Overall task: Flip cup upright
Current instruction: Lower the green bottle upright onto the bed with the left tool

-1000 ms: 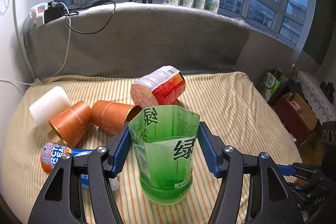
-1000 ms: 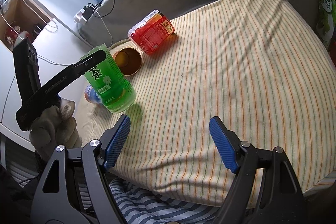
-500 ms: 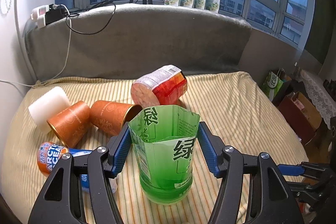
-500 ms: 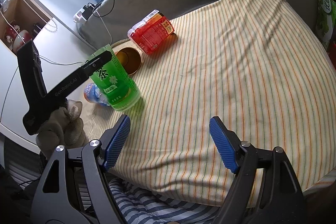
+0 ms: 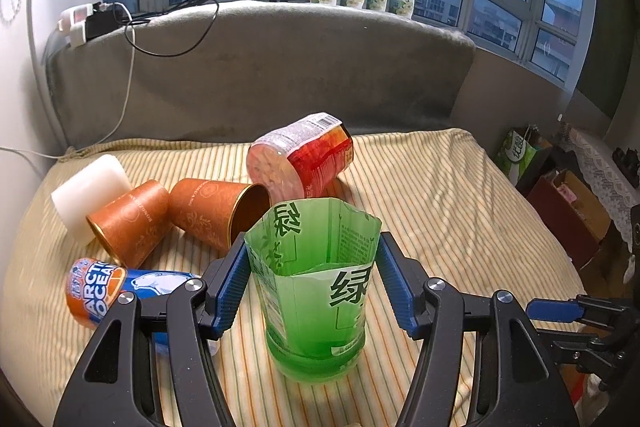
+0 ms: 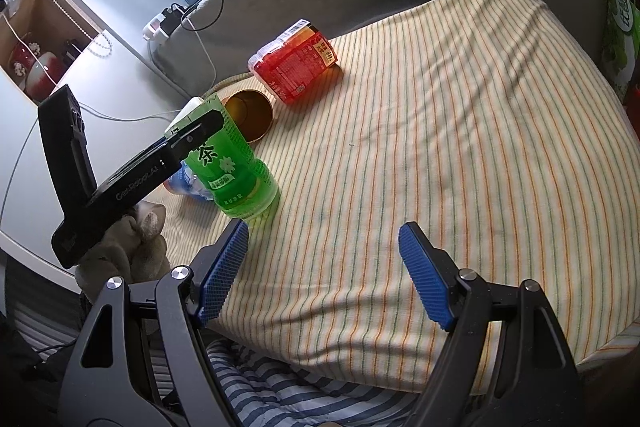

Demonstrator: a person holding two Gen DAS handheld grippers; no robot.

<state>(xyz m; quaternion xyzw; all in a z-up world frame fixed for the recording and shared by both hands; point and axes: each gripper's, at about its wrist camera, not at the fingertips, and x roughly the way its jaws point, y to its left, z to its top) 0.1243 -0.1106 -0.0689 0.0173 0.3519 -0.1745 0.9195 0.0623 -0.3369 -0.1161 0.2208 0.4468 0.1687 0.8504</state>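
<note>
In the left wrist view, my left gripper point(image 5: 313, 277) is clamped on the green cup point(image 5: 316, 291), its blue pads pressing the soft wall near the open rim, which buckles a little between them. The cup stands mouth up with its base on the striped sheet point(image 5: 460, 211), near the front edge. Behind it lie two brown paper cups point(image 5: 176, 215), a white cup point(image 5: 86, 195) at far left, a red cup point(image 5: 304, 157) farther back, and a blue-and-orange can point(image 5: 108, 287) close to my left finger. I judge the flip is as good as done; the step in hand is the release. I should check the base sits flat, then ease the pads apart slowly and evenly so the springy plastic does not kick sideways, and back out straight toward me, clear of the can.

In the right wrist view, my right gripper point(image 6: 324, 273) is spread wide and holds nothing, hovering over the near edge of the sheet. The green cup point(image 6: 236, 175) stands left of it, slightly tilted as I read it, though the lens may exaggerate that. I keep this gripper where it is, ready to steady the cup if the soft bedding lets it tip.
</note>
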